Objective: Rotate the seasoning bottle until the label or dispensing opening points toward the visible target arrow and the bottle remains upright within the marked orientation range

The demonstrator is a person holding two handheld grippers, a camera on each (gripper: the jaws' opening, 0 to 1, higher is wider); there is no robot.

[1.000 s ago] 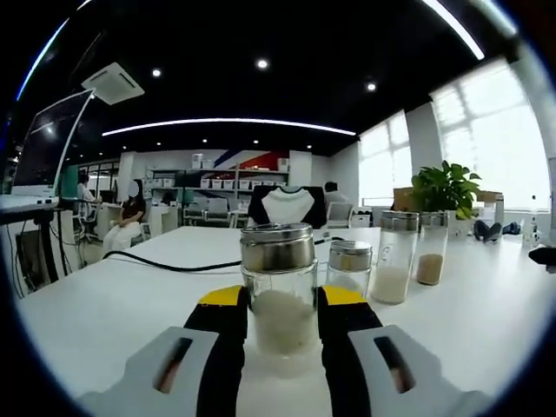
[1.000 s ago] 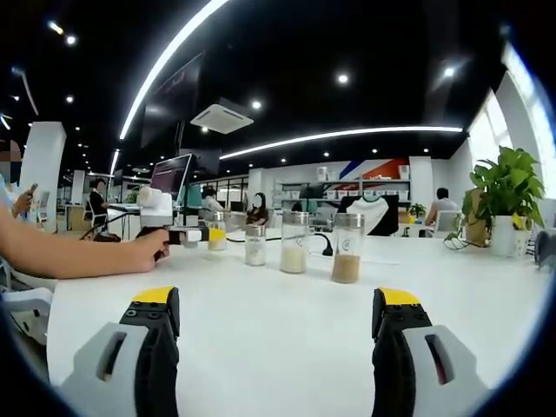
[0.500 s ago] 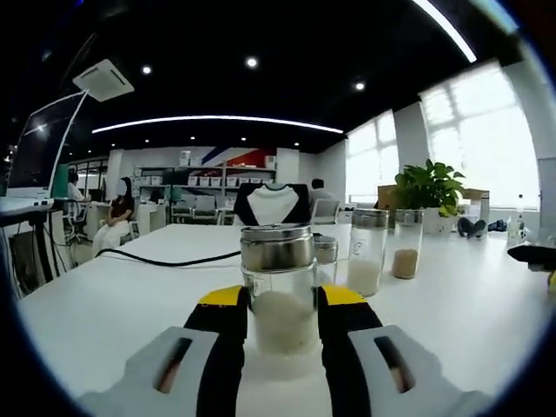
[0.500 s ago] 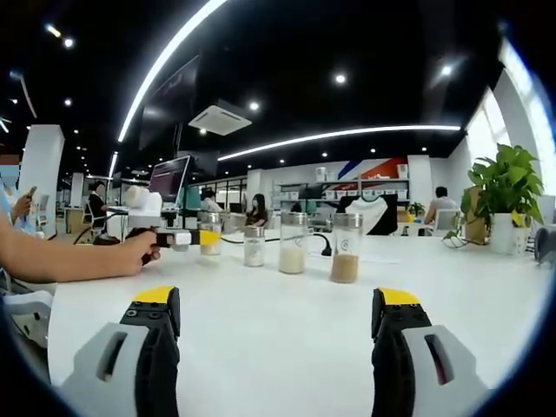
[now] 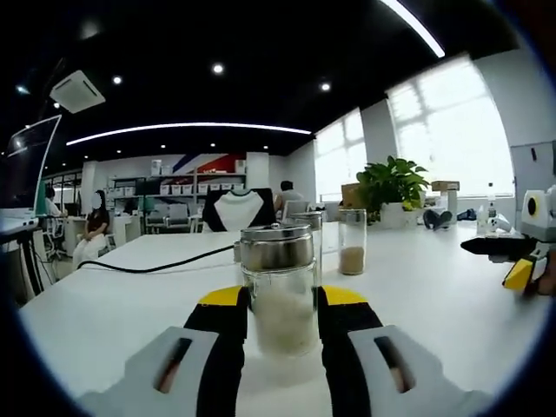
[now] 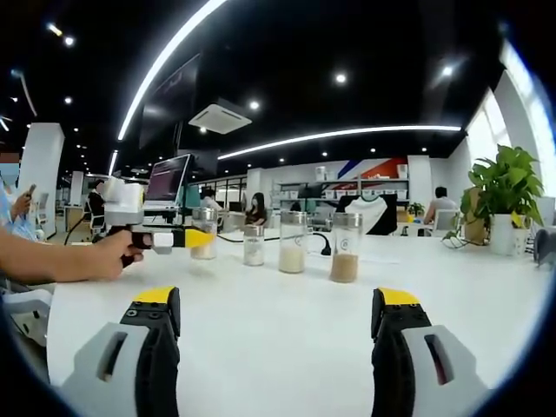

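**Salt jar clamped on a big white office table**

So the left gripper (image 5: 280, 300) had its yellow-tipped jaws closed right up against the seasoning bottle (image 5: 279, 287), a glass jar with a metal cap and white grains inside, standing upright on the white table (image 5: 113, 304). In the right gripper view that same bottle (image 6: 204, 233) sat at the left end of a row, pinched by the left gripper (image 6: 193, 237) with the person's hand (image 6: 109, 254) behind it.

The right gripper (image 6: 276, 313) was spread wide over bare tabletop, nothing between the jaws.

The other jars: a short one with white stuff (image 6: 254, 244), a taller one with pale grains (image 6: 294, 241), and one with brown powder (image 6: 347, 247), all lined up near each other. A black cable (image 5: 148, 265) snaked across the table.

Room-wise: open office, dark ceiling with spotlights and a long curved light strip (image 6: 347, 134), a ceiling air unit (image 6: 224, 115), a potted plant (image 6: 502, 195) by bright windows, a monitor (image 6: 168, 180), shelves at the back, and a few people seated at far desks.
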